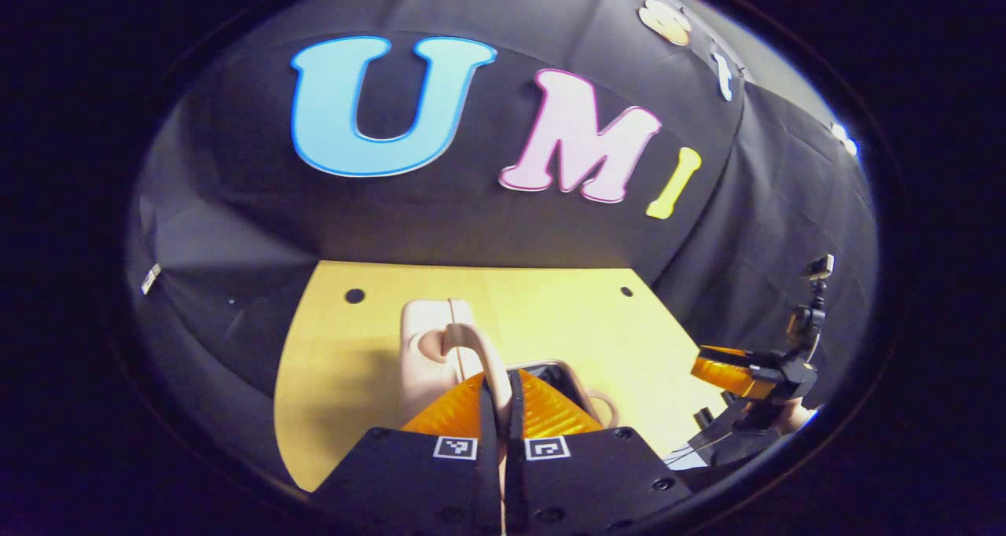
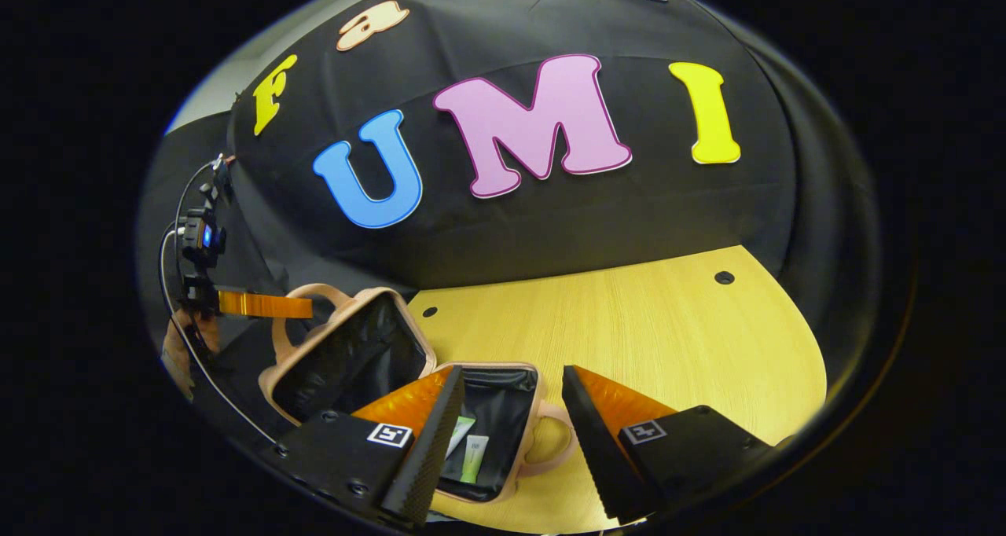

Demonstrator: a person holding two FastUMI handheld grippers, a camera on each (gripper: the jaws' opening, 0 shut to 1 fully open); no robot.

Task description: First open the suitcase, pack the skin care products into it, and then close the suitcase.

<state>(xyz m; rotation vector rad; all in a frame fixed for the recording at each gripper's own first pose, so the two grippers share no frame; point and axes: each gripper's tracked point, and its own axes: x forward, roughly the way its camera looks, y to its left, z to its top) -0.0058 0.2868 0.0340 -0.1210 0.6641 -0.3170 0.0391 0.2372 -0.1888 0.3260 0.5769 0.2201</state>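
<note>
A small beige suitcase lies open on the wooden table (image 2: 668, 339). Its lid (image 2: 346, 359) stands tilted up, showing black lining. Two pale skin care tubes (image 2: 471, 453) lie in the black-lined base (image 2: 507, 398). My left gripper (image 1: 503, 379) is shut on the lid's beige handle (image 1: 471, 343), holding the lid (image 1: 428, 347) upright; in the right gripper view it reaches in from the left (image 2: 263, 304) to that handle (image 2: 310, 294). Above the base's near edge, my right gripper (image 2: 507, 449) is open with nothing between its fingers. It shows at the right in the left gripper view (image 1: 731, 375).
The base's own handle (image 2: 550, 438) sticks out toward the right gripper. Bare tabletop (image 1: 550, 300) stretches behind and to the right of the suitcase, with small dark holes (image 2: 724, 277) near the far edge. Black cloth walls close the table in.
</note>
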